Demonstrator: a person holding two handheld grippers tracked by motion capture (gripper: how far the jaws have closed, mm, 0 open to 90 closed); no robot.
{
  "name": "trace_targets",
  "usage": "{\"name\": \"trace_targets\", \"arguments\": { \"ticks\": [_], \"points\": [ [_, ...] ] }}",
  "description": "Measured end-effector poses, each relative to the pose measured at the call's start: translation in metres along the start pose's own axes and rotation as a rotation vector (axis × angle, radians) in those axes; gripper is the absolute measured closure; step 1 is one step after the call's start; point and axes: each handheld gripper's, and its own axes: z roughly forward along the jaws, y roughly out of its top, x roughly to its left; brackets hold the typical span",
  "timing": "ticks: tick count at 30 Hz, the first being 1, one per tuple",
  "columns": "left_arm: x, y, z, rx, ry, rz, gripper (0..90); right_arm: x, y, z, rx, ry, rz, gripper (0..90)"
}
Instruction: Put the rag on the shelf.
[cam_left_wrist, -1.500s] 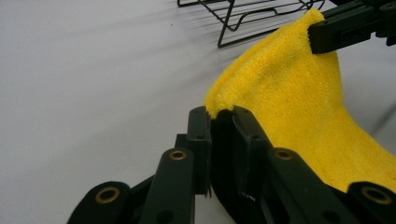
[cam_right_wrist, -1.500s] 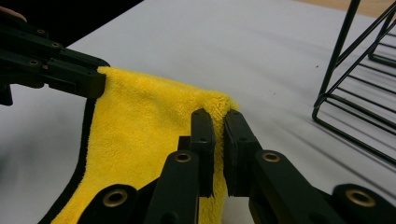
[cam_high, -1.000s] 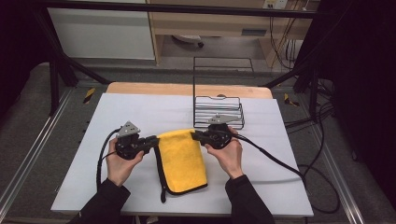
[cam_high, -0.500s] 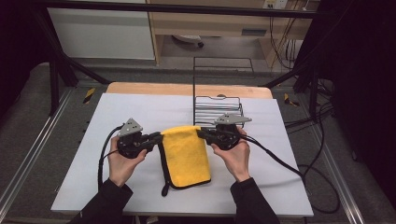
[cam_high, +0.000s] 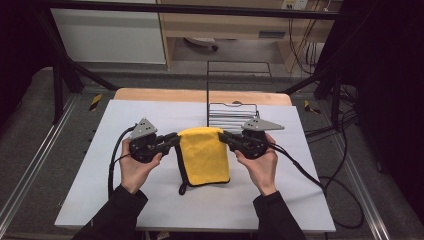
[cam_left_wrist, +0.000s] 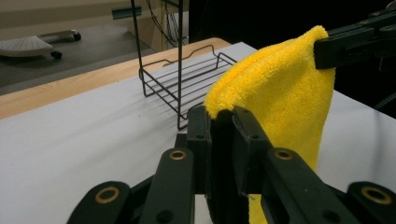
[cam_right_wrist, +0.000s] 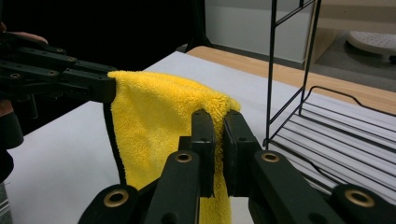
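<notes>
Yellow terry cloth (cam_high: 202, 155) hangs between the two tools, folded double with a dark trim down its edge, its lower end resting on the white desk (cam_high: 90, 190) just in front of the wire rack (cam_high: 232, 116). To the cloth's left, the left gripper (cam_high: 176, 140) has its jaws clamped tight on one top corner; to its right, the right gripper (cam_high: 223, 137) pinches the other corner just as firmly. This looks like the lifting stage of a carry or a fold. Next, I'd judge, both hands must move together, keeping the top edge taut toward the rack.
</notes>
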Motion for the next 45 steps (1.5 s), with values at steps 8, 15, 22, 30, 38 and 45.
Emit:
{"name": "trace_targets", "arguments": {
  "ticks": [8, 15, 22, 30, 38, 45],
  "points": [
    [-0.003, 0.013, 0.002, -0.033, -0.004, 0.016, 78.2, -0.002, 0.009, -0.009, -0.038, -0.017, -0.007, 84.4],
    [-0.004, 0.025, 0.003, -0.071, -0.004, 0.021, 78.1, -0.003, 0.017, -0.017, -0.083, -0.035, -0.021, 84.4],
    [-0.006, 0.035, 0.004, -0.108, 0.000, 0.031, 78.1, -0.004, 0.023, -0.023, -0.123, -0.043, -0.027, 84.4],
    [-0.009, 0.049, 0.004, -0.144, 0.002, 0.043, 78.1, -0.004, 0.033, -0.032, -0.157, -0.059, -0.035, 84.4],
    [-0.011, 0.067, 0.002, -0.184, 0.008, 0.059, 78.1, -0.004, 0.049, -0.040, -0.196, -0.068, -0.041, 84.4],
    [-0.012, 0.082, 0.001, -0.227, 0.005, 0.065, 78.1, -0.005, 0.061, -0.045, -0.237, -0.079, -0.041, 84.5]
  ]
}}
